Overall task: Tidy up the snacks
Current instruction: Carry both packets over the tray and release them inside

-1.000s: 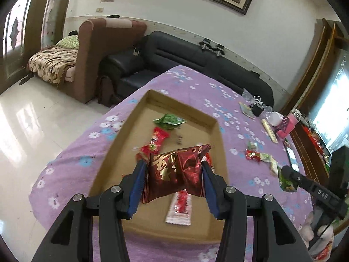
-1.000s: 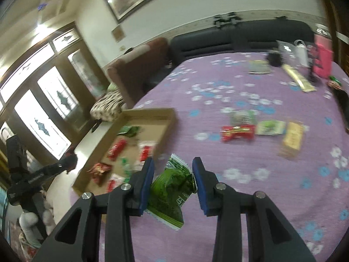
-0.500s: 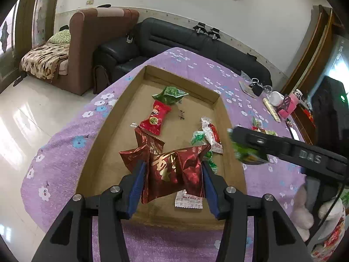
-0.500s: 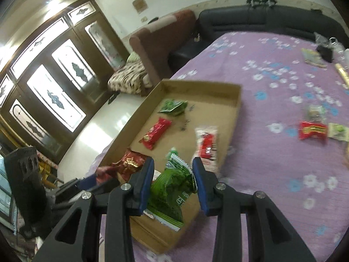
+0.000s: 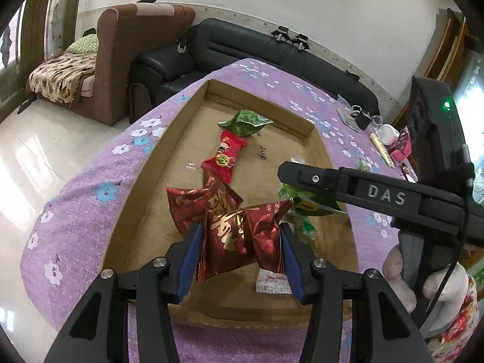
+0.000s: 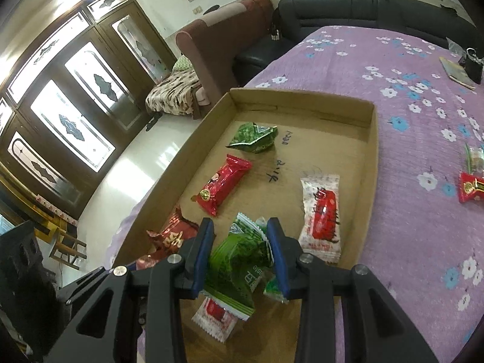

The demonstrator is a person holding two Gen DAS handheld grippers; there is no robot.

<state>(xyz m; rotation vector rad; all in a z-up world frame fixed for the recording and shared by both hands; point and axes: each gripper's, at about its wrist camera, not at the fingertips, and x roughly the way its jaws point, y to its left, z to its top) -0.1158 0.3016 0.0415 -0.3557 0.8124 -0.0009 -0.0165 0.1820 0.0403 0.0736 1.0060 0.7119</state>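
Risk lies in collision: left gripper (image 5: pixel 239 251) pinching a red packet (image 5: pixel 239 233) and right gripper (image 6: pixel 240 254) pinching a green packet (image 6: pixel 236 260) crowd together above the cardboard tray (image 6: pixel 373 139), lower centre of frame.

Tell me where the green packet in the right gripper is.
In the right wrist view, the green packet is clamped in the right gripper, over the near end of the cardboard tray, left of the white-and-red packet.

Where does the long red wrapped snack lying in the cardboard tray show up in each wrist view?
Left wrist: long red wrapped snack sits mid-frame, in the tray's middle, just below the crumpled green packet.
Right wrist: the same snack lies left of centre, again below that green packet.
Shared landmark: the cardboard tray.
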